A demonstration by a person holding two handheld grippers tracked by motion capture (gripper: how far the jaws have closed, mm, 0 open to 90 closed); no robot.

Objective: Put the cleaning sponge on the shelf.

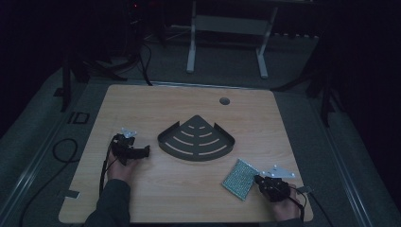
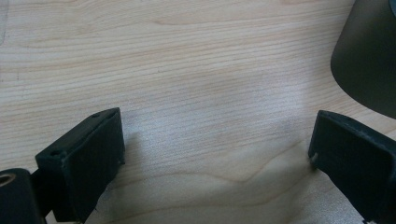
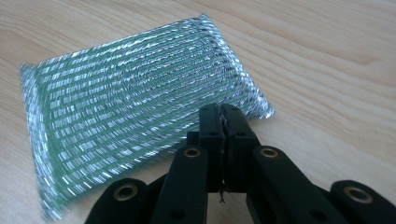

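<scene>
Right gripper view: a green-and-silver scouring pad [image 3: 135,112] is seen lying flat on the wooden table [image 3: 336,56], one edge pinched by the right gripper [image 3: 223,122], whose jaws are pressed together on it. High view: its long axis is angled away toward the dark corner tray [image 1: 196,138], well apart from it, so the grasp seems made and carrying remains. The left gripper [image 2: 215,154] is held spread, empty, beside that tray.

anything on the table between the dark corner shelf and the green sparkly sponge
Nothing: in the high view, bare wooden table separates the dark quarter-round slotted shelf from the green metallic scouring sponge.
</scene>
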